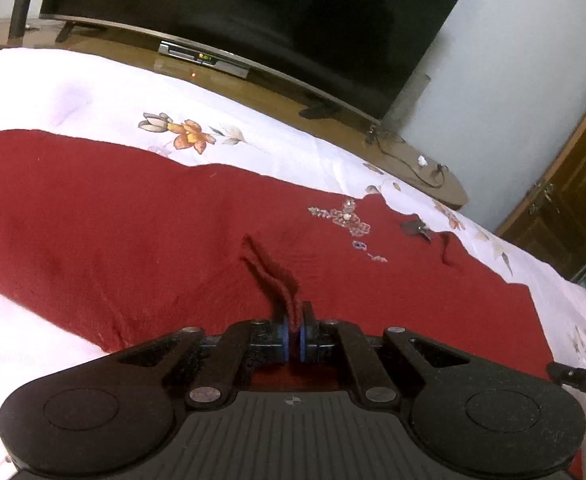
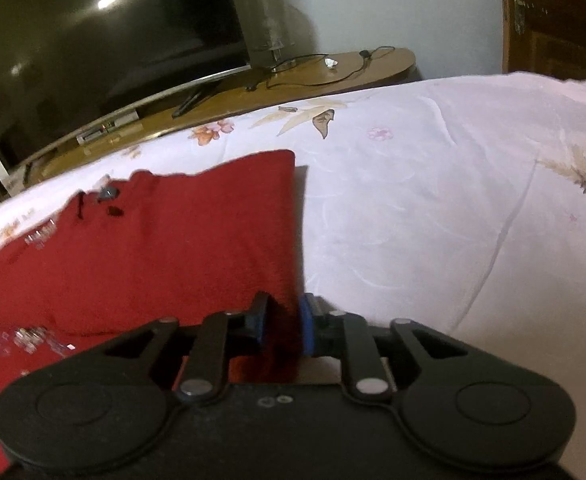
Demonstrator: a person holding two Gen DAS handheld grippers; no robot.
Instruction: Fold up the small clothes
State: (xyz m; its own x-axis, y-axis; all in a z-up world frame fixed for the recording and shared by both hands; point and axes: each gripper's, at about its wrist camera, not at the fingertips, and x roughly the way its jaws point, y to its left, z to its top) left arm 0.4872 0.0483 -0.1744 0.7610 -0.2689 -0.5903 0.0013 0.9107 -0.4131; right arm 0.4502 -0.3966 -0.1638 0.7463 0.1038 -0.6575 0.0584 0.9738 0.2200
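A red knitted garment (image 1: 141,216) with beaded embroidery (image 1: 343,220) lies spread on a white floral bedsheet (image 1: 93,96). My left gripper (image 1: 294,338) is shut on a raised pinch of the red fabric at its near edge. In the right wrist view the same garment (image 2: 165,248) lies to the left, its right edge running straight away from me. My right gripper (image 2: 284,330) is shut on that edge's near corner, the fabric between its blue pads (image 2: 307,328).
A large dark TV (image 1: 253,12) stands on a wooden unit (image 1: 421,164) beyond the bed, with a set-top box (image 1: 205,58) under it. A cable and glass jar (image 2: 267,24) sit on the unit. A wooden door (image 1: 565,200) is at the right.
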